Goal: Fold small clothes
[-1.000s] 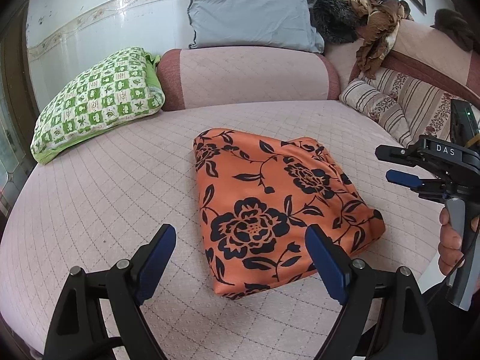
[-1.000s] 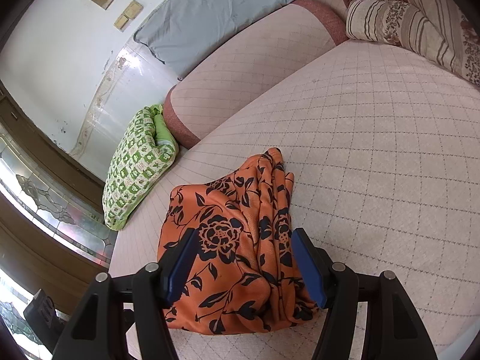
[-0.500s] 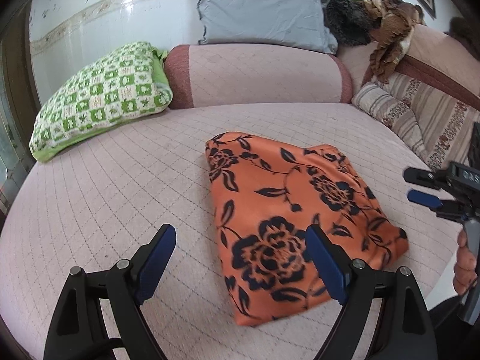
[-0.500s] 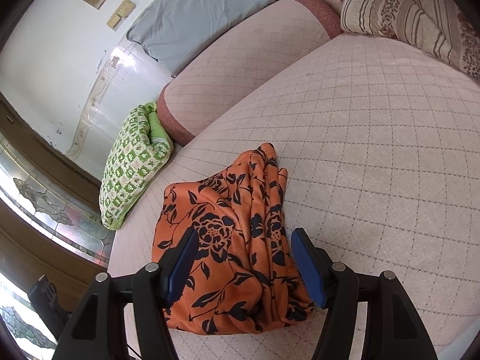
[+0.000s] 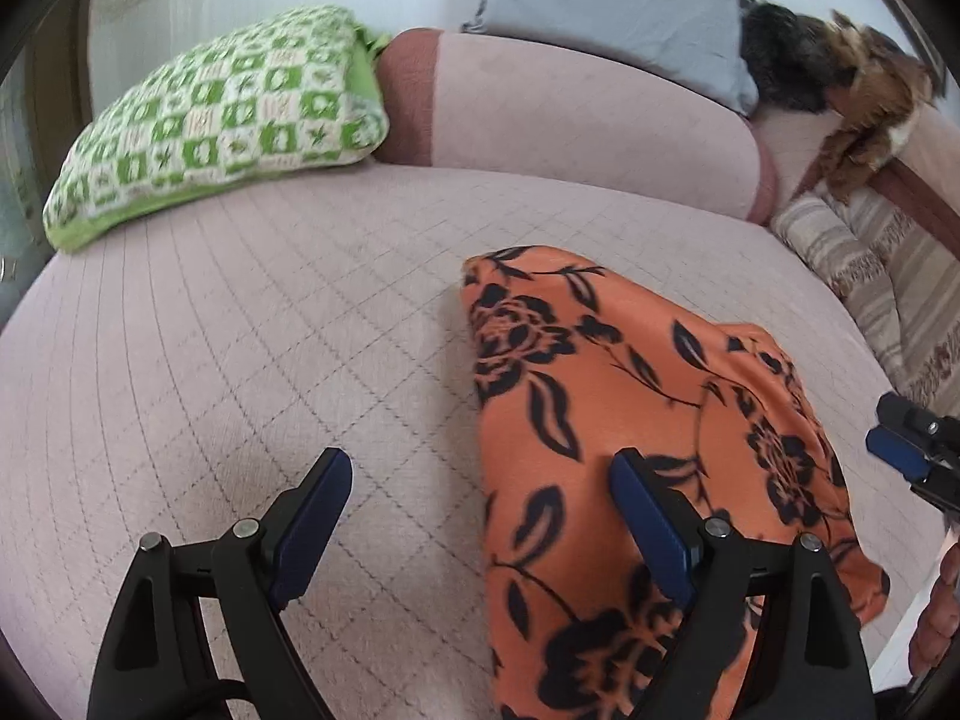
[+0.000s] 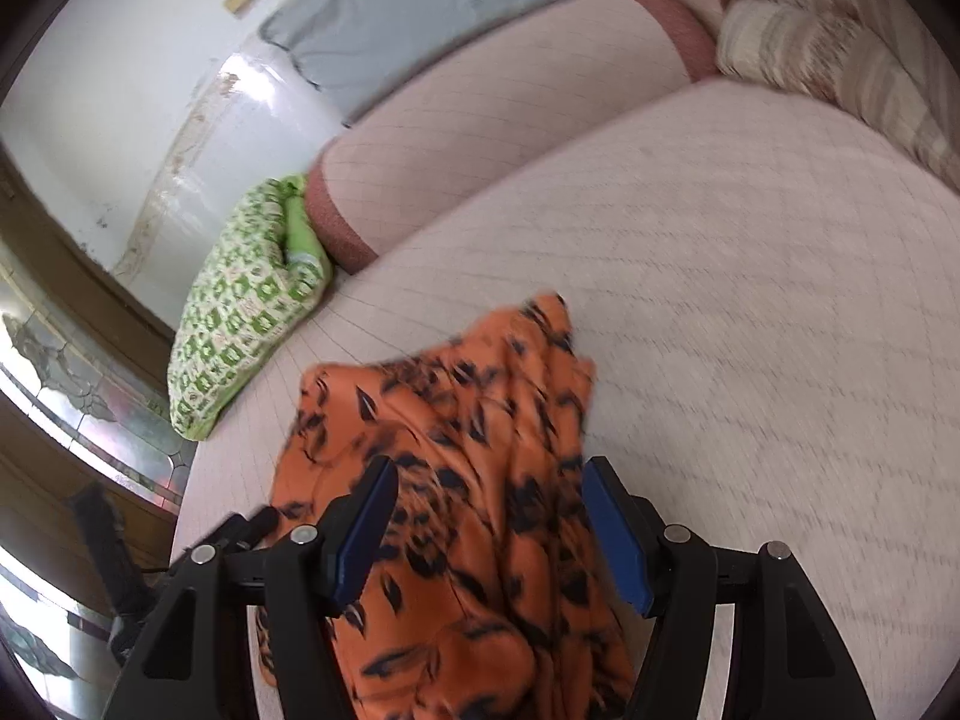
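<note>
An orange cloth with black flowers [image 5: 630,372] lies folded on the pink quilted bed [image 5: 210,360]. My left gripper [image 5: 480,468] is open wide just over the cloth's left edge. Its right finger is above the fabric and its left finger above bare quilt. In the right wrist view the cloth [image 6: 480,372] shows its bunched, layered edge. My right gripper [image 6: 489,474] hovers over that edge with the fabric between its fingers, and its jaws are closing. I see no pad pressing the cloth. The right gripper [image 5: 900,450] also shows at the left wrist view's right edge, apart from the cloth.
A green checked pillow [image 5: 228,114] lies at the back left. A pink bolster [image 5: 570,120] and a grey pillow [image 5: 600,0] line the back. A striped cushion [image 5: 870,276] and a brown furry throw [image 5: 870,96] are at the right. A person's hand [image 5: 936,618] is at the lower right.
My left gripper has moved left and lower, so the cloth now sits right of centre and nearer. The right gripper has come closer over the cloth's edge and its jaws have narrowed slightly.
</note>
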Demonstrator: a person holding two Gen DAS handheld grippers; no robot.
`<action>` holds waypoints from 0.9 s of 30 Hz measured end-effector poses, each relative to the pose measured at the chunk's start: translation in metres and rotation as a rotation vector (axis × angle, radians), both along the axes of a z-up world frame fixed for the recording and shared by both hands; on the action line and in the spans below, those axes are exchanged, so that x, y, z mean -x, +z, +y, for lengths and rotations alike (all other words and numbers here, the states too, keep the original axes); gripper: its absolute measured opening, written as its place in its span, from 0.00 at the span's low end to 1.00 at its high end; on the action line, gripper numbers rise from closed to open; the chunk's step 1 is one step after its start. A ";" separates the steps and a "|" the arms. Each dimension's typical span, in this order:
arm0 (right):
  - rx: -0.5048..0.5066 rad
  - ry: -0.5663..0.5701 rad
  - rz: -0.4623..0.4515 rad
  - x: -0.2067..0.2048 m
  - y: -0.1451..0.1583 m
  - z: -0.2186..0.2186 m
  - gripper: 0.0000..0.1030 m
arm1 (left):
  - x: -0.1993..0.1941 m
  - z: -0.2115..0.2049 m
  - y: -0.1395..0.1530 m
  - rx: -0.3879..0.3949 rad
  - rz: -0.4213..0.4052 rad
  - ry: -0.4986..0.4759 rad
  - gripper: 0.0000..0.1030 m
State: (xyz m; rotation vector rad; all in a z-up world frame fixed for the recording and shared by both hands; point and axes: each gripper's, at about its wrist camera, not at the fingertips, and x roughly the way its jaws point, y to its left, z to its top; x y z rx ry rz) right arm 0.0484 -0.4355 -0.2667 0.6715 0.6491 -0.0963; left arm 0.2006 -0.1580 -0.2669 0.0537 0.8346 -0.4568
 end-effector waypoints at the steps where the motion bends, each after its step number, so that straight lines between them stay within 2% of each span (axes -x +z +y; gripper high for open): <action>1: 0.004 0.012 -0.018 -0.004 0.002 0.001 0.54 | -0.002 0.001 -0.001 0.009 0.013 -0.002 0.86; 3: -0.005 0.050 -0.040 -0.017 0.006 0.005 0.44 | -0.001 0.000 -0.001 0.002 0.011 -0.005 0.86; 9: -0.037 0.122 -0.011 -0.071 0.006 0.020 0.41 | 0.006 -0.009 -0.008 -0.060 -0.038 -0.043 0.87; 11: -0.064 0.114 0.095 -0.094 -0.010 0.017 0.41 | 0.007 -0.011 -0.010 -0.075 -0.052 -0.060 0.87; 12: -0.062 0.091 0.172 -0.103 -0.022 0.016 0.33 | 0.006 -0.011 -0.012 -0.077 -0.054 -0.067 0.88; 13: -0.074 0.064 0.233 -0.110 -0.036 0.013 0.30 | 0.006 -0.011 -0.013 -0.086 -0.057 -0.068 0.88; 14: -0.091 0.063 0.229 -0.113 -0.040 0.011 0.30 | 0.007 -0.011 -0.014 -0.091 -0.062 -0.068 0.88; 18: -0.001 0.054 0.128 -0.096 -0.013 0.015 0.33 | 0.010 -0.011 -0.009 -0.100 -0.079 -0.057 0.89; 20: -0.020 0.055 0.083 -0.082 -0.007 0.012 0.33 | 0.014 -0.010 -0.006 -0.097 -0.088 -0.046 0.89; 23: -0.048 0.027 0.055 -0.059 -0.004 0.006 0.39 | 0.025 -0.009 0.000 -0.102 -0.112 -0.038 0.89; 24: -0.049 0.024 0.051 -0.054 -0.003 0.005 0.53 | 0.028 -0.008 0.002 -0.105 -0.120 -0.037 0.89; 25: -0.049 0.018 0.041 -0.046 -0.001 0.004 0.63 | 0.031 -0.008 0.004 -0.106 -0.132 -0.035 0.89; 27: -0.052 0.008 0.013 -0.031 0.005 0.002 0.64 | 0.040 -0.005 0.010 -0.102 -0.160 -0.035 0.89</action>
